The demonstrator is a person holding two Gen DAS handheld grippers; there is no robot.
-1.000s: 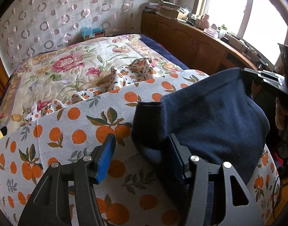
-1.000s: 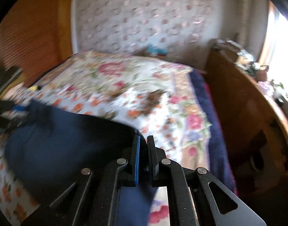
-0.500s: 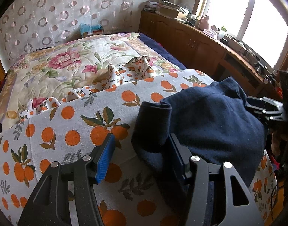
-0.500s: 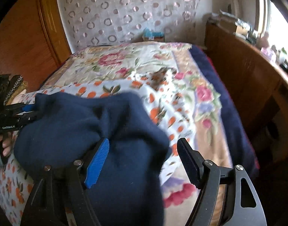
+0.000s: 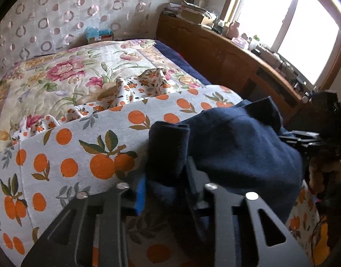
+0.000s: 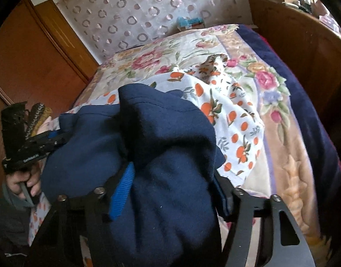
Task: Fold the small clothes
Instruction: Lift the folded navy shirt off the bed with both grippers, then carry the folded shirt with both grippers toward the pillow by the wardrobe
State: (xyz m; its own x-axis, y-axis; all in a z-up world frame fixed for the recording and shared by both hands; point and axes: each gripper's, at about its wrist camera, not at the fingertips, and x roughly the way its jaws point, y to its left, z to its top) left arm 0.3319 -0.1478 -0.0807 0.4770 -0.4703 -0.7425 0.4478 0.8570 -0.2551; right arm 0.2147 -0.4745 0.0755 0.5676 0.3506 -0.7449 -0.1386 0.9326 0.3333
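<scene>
A navy blue fleece garment [image 5: 237, 146] lies bunched on the orange-print cloth [image 5: 81, 146] over the bed. My left gripper [image 5: 167, 187] is closing, and its pads pinch the garment's rolled near edge. In the right wrist view the same garment [image 6: 170, 129] bulges up between the wide jaws of my right gripper [image 6: 173, 194]. Those jaws are closing, but the blue pad [image 6: 123, 191] still shows its face. The left gripper [image 6: 36, 144], held by a hand [image 6: 21, 182], sits at the garment's far left. The right gripper [image 5: 304, 138] shows at the garment's right edge.
A floral bedspread [image 5: 59, 77] covers the bed beyond the orange-print cloth [image 6: 237, 115]. A wooden cabinet [image 5: 226, 53] with clutter on top runs along the bed's right side under the window. A brown wardrobe door [image 6: 25, 55] stands at the left.
The left jaws have narrowed onto the garment's rolled edge. The right gripper let go of the fabric, opened wide, sank lower, and now has the garment's bulk between its jaws.
</scene>
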